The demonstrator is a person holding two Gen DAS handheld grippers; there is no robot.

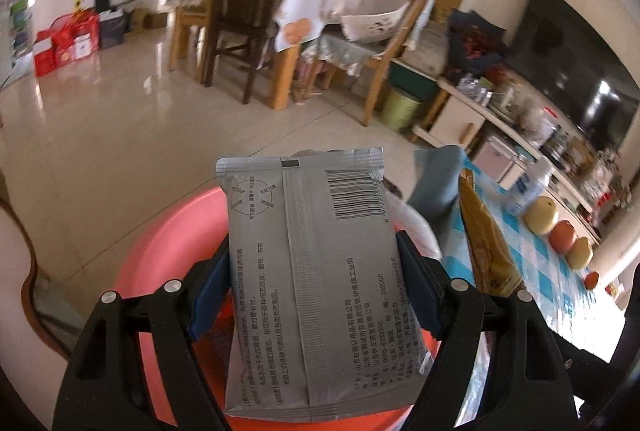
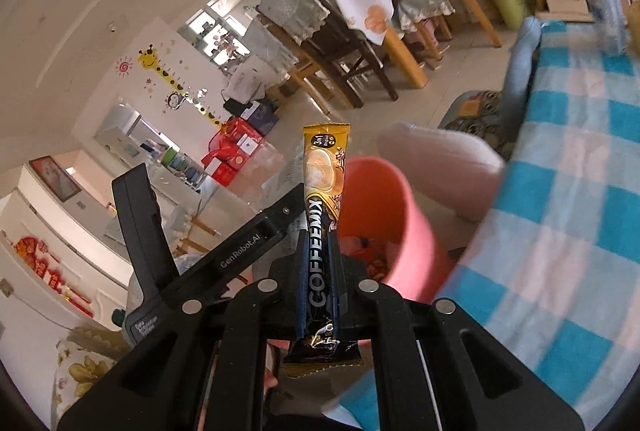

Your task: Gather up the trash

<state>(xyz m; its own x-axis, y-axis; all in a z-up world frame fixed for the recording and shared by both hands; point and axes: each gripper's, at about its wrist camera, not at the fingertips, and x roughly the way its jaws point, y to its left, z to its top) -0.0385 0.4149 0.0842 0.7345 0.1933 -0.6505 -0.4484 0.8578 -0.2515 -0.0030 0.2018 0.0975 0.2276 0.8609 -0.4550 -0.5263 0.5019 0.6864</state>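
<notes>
Now you are at the drop: both pieces of trash hang over or beside the pink basin (image 1: 160, 231), so finish by letting go cleanly, not by tossing. Start with the basin itself, the largest thing. It sits below the edge of the worktop with the blue-checked cloth (image 2: 580, 191), and its rim shows under both claws. From the right wrist view you can see something orange and crumpled already lying inside; what it is cannot be told.

Next, the grey wipes packet (image 1: 316, 271). Your left claw (image 1: 316, 279) grips it by its two long edges, the blue pads pressing its sides, with the barcode end pointing away from you. It stands over the basin's opening. Centre it above the hollow, then spread the pads fully so neither edge catches.

Last, the Coffeemix sachet (image 2: 322, 231). Your right claw (image 2: 320, 263) is pinched tight on its dark lower half, the yellow end sticking up. It appears to sit near the basin's rim, not plainly over the middle, so carry it further inward before releasing; a light stick like this may cling to a pad.
</notes>
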